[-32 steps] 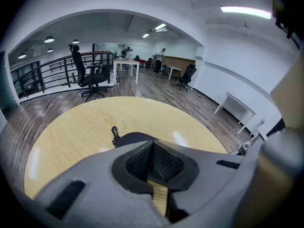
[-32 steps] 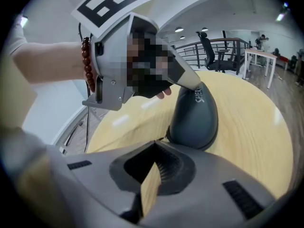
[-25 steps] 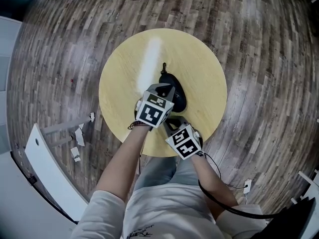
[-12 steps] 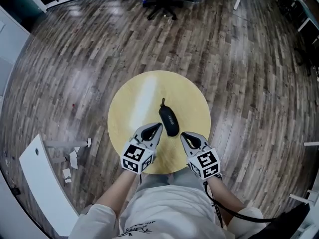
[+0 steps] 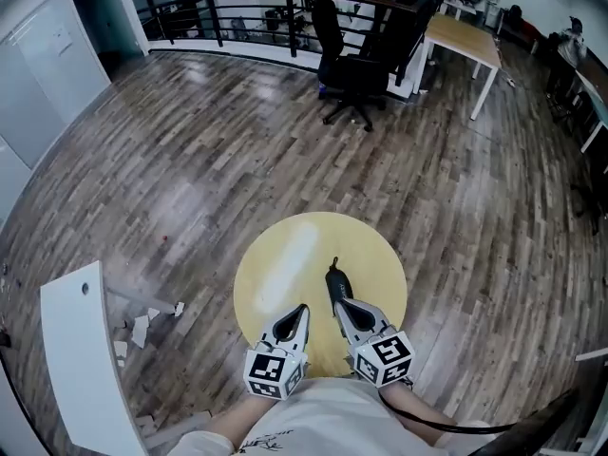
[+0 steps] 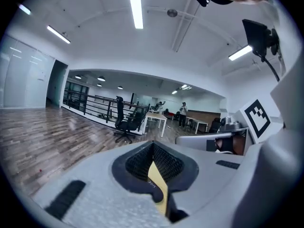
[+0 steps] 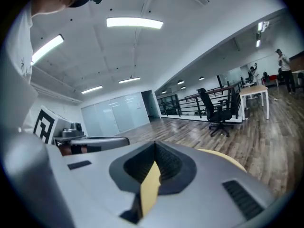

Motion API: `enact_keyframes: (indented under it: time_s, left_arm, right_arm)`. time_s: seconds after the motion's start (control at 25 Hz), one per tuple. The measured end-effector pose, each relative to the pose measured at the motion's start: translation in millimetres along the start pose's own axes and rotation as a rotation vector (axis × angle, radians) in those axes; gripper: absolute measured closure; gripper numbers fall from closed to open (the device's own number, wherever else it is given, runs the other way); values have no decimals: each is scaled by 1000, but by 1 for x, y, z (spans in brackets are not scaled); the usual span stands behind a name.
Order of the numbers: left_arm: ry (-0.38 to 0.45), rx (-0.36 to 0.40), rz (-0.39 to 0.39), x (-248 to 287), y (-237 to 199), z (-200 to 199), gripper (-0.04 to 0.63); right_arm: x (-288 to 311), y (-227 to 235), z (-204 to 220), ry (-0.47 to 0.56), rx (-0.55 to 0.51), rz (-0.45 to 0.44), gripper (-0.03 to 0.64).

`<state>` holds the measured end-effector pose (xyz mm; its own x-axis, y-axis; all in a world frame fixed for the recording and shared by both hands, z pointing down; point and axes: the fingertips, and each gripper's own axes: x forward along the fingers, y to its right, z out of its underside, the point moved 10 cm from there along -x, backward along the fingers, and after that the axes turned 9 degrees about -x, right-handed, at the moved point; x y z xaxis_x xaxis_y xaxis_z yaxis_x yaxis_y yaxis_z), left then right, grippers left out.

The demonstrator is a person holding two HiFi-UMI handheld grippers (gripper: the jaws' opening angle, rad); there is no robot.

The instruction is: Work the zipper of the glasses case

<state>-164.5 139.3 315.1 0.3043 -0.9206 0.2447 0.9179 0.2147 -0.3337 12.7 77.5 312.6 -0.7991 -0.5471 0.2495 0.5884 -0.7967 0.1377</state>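
Left gripper (image 5: 300, 310) jaws together, empty, over near part of round table (image 5: 275, 259), at 7 o'clock of glasses case (image 5: 333, 282). Right gripper (image 5: 339, 305) likewise pinched together on nothing, tips at case's 6 o'clock end; contact unclear. Case lies pointing 12 o'clock. Thin tab (image 5: 332, 264) at far end is likely the zipper pull. Advice: open both, pin case body with one, pinch tab with other, and draw along the seam slowly so the case doesn't skid.
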Motion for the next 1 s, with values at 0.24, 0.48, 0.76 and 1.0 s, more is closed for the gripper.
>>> enact_keyframes:
  time_s: [0.24,0.48,0.76,1.0]
  left_arm:
    - [13,-37,-15,-3,-4,-6,591]
    - [-4,-31,-15,-3,-4,-3,591]
    - [-18,-25,12,-2,2,-1,591]
    - [-32,-8,26,-6,5,1,591]
  right_arm:
    - [4,-5,3,2,37,-22,617]
    - [-5,-5,7,1,60,-12,617]
    - [-13,-8,11,-17,49,11,617]
    - [-15,-12,15,-25,56,21,617]
